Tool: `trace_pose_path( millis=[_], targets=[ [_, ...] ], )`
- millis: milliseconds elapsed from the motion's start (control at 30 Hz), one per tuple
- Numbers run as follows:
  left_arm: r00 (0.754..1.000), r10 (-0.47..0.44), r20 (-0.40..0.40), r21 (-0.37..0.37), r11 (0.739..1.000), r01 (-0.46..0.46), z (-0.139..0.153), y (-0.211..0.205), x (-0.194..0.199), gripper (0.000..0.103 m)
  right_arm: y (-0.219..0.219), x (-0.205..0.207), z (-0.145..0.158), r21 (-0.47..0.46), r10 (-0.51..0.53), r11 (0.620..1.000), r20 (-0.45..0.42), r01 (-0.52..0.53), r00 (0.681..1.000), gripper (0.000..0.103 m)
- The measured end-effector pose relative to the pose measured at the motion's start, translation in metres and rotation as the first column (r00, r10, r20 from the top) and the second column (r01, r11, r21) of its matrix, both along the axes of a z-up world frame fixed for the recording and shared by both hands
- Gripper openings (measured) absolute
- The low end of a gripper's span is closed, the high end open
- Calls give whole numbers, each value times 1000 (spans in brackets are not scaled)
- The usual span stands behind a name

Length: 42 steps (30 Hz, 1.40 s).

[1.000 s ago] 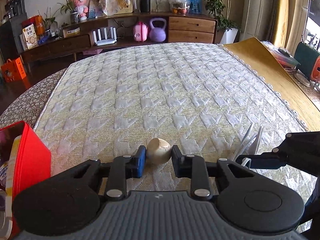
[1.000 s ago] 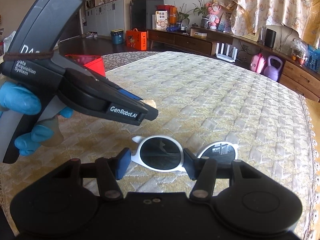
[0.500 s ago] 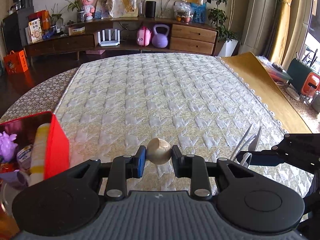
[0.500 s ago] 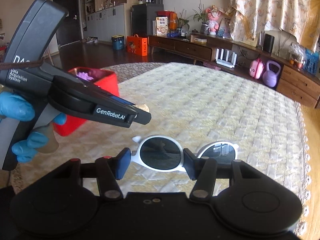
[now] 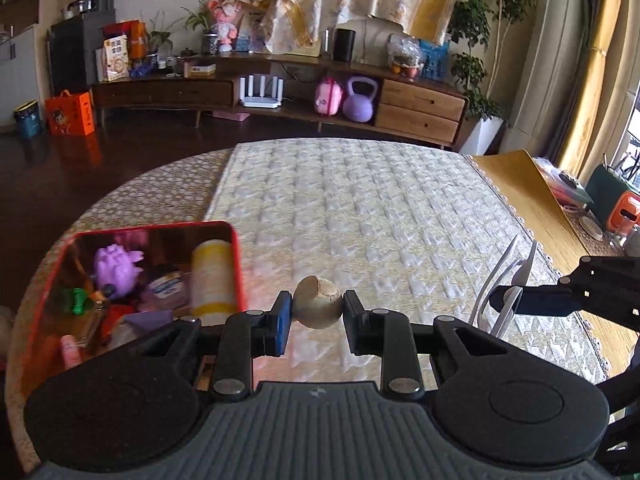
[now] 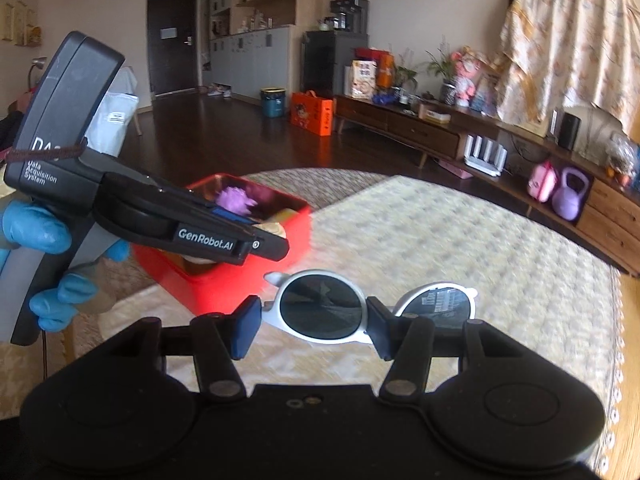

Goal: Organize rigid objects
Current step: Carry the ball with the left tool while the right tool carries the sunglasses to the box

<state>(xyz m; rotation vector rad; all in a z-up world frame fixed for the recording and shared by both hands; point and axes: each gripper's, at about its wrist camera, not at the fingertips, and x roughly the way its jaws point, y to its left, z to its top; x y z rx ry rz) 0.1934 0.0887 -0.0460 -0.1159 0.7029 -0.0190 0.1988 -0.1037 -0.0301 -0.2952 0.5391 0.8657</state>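
Note:
A beige, round, shell-like object hangs above the quilted cloth, and my left gripper is shut on it. To its left stands a red box with a purple spiky toy, a yellow-white roll and several other small things inside. In the right wrist view my right gripper is shut on one lens of the white sunglasses, lifted off the cloth. There the left gripper is over the red box, held by a blue-gloved hand. The sunglasses' arms and the right gripper show at the right of the left wrist view.
A cream quilted cloth covers the round table, with a yellow mat folded up at the right edge. An orange device and cups stand beyond that mat. A long sideboard runs along the far wall.
Both grippers have risen and swung left with their objects. The red box, at first only an edge at the far left, now shows its whole inside.

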Motion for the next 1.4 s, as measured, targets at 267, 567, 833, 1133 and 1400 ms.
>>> trace_pose_path(
  millis=[267,567,833,1133,1400],
  targets=[
    [997,74,10,14,997,-74,10,49,-27,26,47,-14,11,-6,75,997,16,-75,997,55],
    [987,159,12,22,987,-159,8,110,-45,26,103,-15,14,-13,149,989,15,-149,989,55],
    [975,222,-5,23,975,-222,-4,153,-41,26,142,-5,6,-35,237,971,4,-236,972,55],
    [970,241,-20,19,971,-240,-20,175,-13,27,177,11,-13,-56,294,954,-25,-295,956,55],
    [975,219,-32,25,976,-218,-34,173,16,27,189,25,-28,-58,319,945,-62,-322,946,55]
  ],
)
